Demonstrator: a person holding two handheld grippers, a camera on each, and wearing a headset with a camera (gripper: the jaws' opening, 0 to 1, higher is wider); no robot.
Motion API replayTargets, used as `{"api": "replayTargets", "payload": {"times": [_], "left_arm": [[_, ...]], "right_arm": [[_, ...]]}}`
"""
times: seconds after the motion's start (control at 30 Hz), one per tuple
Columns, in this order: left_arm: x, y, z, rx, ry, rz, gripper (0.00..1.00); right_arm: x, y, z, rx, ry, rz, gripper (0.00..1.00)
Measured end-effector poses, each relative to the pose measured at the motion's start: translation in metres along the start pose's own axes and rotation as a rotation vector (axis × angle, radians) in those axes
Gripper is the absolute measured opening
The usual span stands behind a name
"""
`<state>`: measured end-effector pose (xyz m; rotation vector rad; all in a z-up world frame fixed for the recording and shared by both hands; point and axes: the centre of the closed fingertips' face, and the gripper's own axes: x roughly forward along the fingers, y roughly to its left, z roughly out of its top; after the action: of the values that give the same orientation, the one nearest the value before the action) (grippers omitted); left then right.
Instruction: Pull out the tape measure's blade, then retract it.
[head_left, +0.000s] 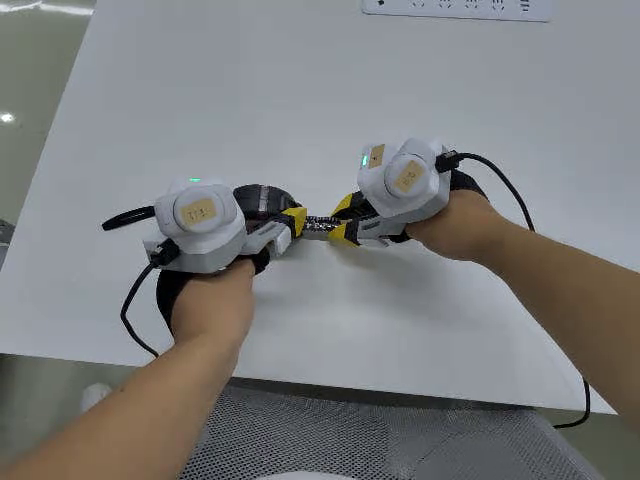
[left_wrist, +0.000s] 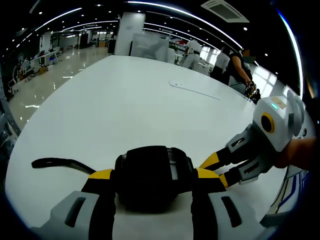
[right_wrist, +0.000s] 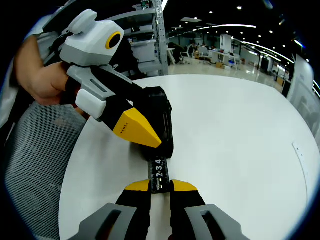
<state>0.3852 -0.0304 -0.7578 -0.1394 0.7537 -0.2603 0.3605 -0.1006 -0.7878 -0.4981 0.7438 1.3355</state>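
Your left gripper is clamped on the black tape measure over the white table, your right gripper pinching the blade, a short numbered stretch showing between them

We count one tape measure and one blade that comes out of it. There are two grippers, the left gripper and the right gripper, and two hands, the left hand and the right hand. We see two black cables, one at the left gripper and one at the right. There is one white table, one socket strip, one black strap and one mesh seat.
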Motion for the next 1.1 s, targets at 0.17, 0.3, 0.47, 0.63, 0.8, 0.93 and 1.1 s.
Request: {"api": "replayTargets", "payload": {"times": [0.17,0.3,0.47,0.63,0.8,0.93,1.1], "left_arm": [[0.0,0.0,0.0,-0.003,-0.001,-0.002,0.56],[-0.001,0.0,0.0,-0.003,-0.001,-0.004,0.57],[-0.001,0.0,0.0,-0.006,0.0,-0.005,0.57],[-0.001,0.0,0.0,-0.008,-0.001,-0.003,0.57],[-0.002,0.0,0.0,-0.006,-0.003,-0.006,0.57],[-0.002,0.0,0.0,-0.006,-0.003,-0.005,0.57],[-0.001,0.0,0.0,-0.008,-0.002,-0.006,0.57]], "right_arm": [[0.007,0.0,0.007,0.0,-0.008,0.001,0.11],[0.01,-0.002,0.009,-0.001,-0.011,0.002,0.11],[0.013,-0.003,0.011,0.004,-0.014,0.003,0.11],[0.014,-0.003,0.012,-0.007,-0.012,0.005,0.11],[0.013,-0.002,0.012,-0.002,-0.016,0.001,0.11],[0.016,-0.002,0.014,0.002,-0.02,0.002,0.11],[0.017,-0.003,0.013,0.008,-0.027,0.001,0.12]]}}
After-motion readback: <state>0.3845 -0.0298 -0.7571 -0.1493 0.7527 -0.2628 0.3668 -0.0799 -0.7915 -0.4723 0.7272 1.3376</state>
